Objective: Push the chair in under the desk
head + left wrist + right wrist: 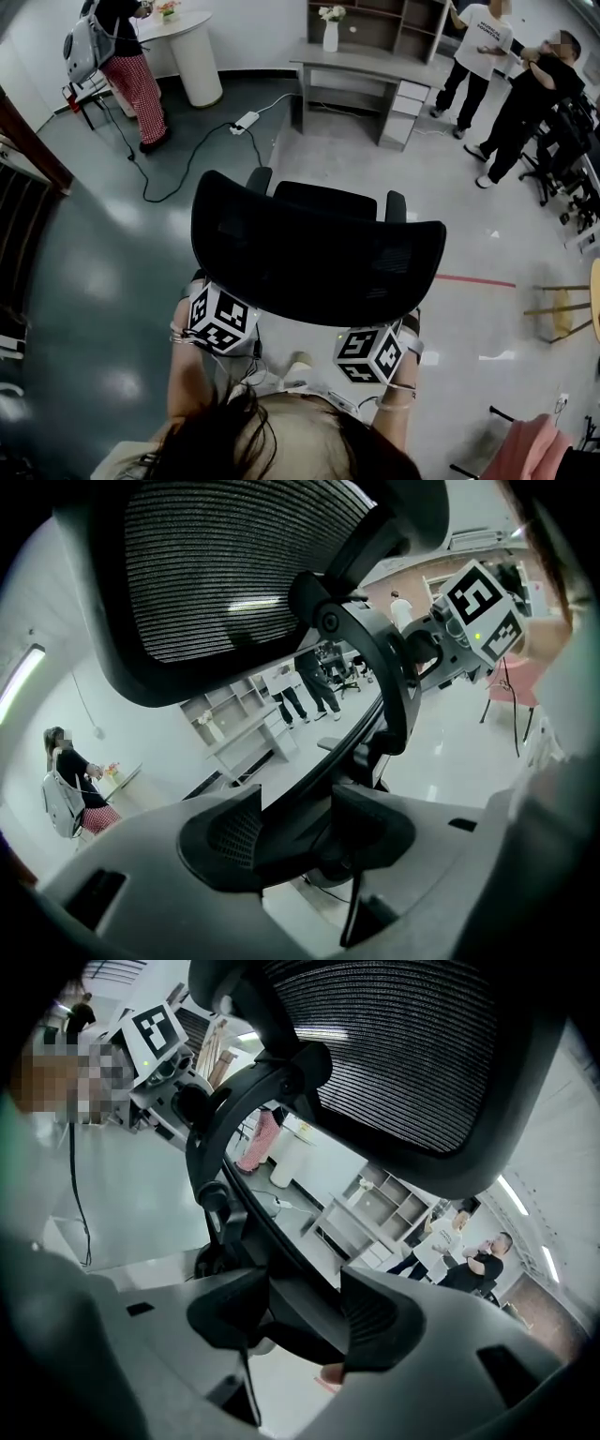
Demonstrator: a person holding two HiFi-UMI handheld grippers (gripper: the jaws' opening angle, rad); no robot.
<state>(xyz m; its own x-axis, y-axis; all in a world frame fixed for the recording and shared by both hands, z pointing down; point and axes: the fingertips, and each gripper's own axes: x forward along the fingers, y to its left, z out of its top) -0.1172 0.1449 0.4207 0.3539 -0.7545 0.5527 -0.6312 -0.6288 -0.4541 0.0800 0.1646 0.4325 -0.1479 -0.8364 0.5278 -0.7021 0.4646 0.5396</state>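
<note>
The black mesh office chair (pixel 317 248) stands right in front of me, its back towards me, on the grey floor. The grey desk (pixel 375 66) with drawers and a white vase is a few metres further on, past the chair. My left gripper (pixel 222 317) is low behind the backrest's left side and my right gripper (pixel 370 353) low behind its right side. In the left gripper view the left gripper (pixel 298 832) is shut on the chair's curved back frame (pixel 375 667). In the right gripper view the right gripper (pixel 305 1312) is likewise shut on the frame (pixel 220 1157).
A power strip (pixel 246 120) with its cable lies on the floor left of the desk. A person with a backpack (pixel 122 56) stands by a round white table (pixel 192 52). Two people (pixel 525 94) stand at the far right near office chairs (pixel 572 178). A wooden stool (pixel 562 309) is at the right.
</note>
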